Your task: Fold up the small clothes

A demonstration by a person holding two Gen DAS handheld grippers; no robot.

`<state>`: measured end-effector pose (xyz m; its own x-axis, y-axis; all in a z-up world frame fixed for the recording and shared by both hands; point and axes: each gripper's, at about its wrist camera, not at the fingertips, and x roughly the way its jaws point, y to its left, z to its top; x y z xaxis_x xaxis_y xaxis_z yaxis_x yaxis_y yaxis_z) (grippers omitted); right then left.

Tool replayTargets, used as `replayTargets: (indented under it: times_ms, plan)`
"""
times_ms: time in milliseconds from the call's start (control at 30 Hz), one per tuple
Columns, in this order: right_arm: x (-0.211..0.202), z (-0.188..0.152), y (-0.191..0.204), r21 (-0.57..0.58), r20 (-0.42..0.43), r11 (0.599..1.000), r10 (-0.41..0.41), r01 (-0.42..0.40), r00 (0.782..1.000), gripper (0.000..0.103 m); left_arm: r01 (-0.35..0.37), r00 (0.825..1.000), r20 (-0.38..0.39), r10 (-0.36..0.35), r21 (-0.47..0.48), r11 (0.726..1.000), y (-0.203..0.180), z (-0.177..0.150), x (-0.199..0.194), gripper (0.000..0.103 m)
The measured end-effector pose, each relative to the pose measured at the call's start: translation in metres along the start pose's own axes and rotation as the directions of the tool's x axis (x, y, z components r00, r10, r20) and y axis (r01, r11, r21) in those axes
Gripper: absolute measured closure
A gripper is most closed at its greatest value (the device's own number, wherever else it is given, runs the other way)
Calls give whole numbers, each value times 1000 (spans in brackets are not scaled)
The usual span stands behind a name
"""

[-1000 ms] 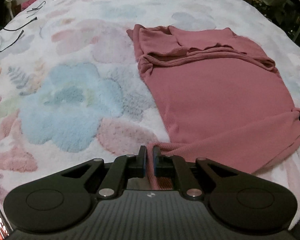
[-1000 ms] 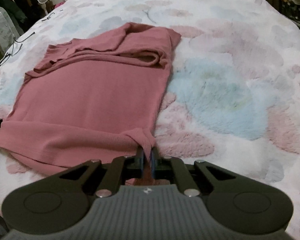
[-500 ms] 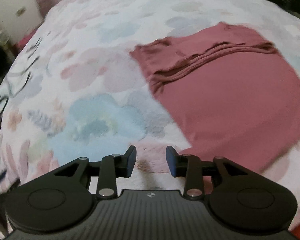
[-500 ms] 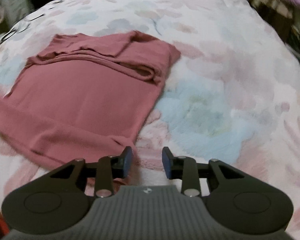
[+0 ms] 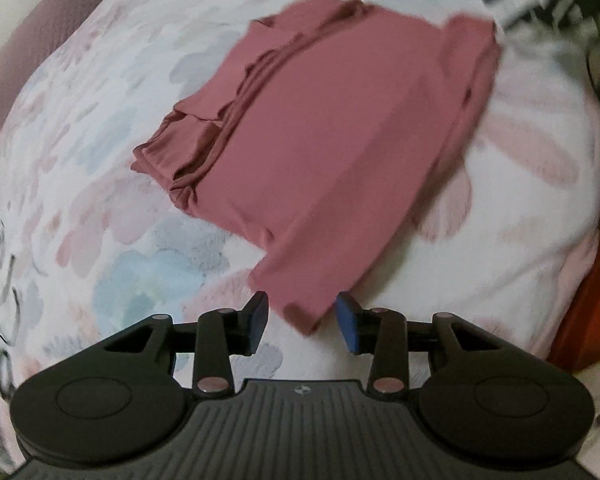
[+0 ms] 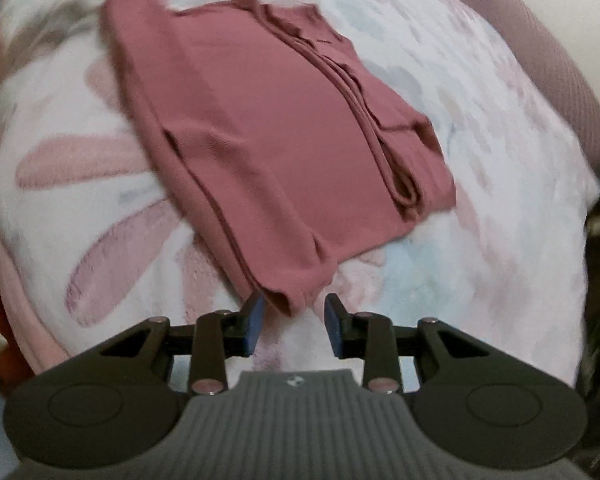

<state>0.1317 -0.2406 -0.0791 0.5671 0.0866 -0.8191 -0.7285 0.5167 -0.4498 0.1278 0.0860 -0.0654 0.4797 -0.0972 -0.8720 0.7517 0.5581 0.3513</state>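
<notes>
The pink top (image 5: pixel 340 152) lies flat on the floral blanket (image 5: pixel 100 208) (partly folded); one near corner sits unpinched between each gripper's fingertips — left gripper (image 5: pixel 302 320) opening, right gripper (image 6: pixel 294 322) released.

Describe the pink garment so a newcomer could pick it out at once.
Start from the white fluffy blanket with pastel flower prints that covers the bed. On it lies one dusty-pink garment, spread flat, with a bunched, layered fold along one edge. It is the only solid-coloured cloth on the blanket, and a corner reaches toward each camera.
</notes>
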Motion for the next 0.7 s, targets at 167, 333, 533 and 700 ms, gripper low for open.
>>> replayTargets:
  times_ms: [167, 333, 533, 700]
  plan:
    - [1, 1, 15, -186, 34, 982, -31, 37, 999, 75, -23, 999, -21, 25, 60, 998, -4, -8, 13, 55]
    - [15, 0, 30, -343, 8, 939, -16, 18, 1000, 76, -51, 999, -10, 52, 104, 993, -5, -10, 20, 55]
    - [26, -4, 30, -376, -19, 927, -11, 3, 1000, 87, -94, 996, 20, 92, 187, 978, -11, -6, 23, 55]
    - [23, -5, 28, -375, -14, 927, -29, 21, 999, 91, -191, 980, 105, 168, 285, 939, -23, -5, 11, 55]
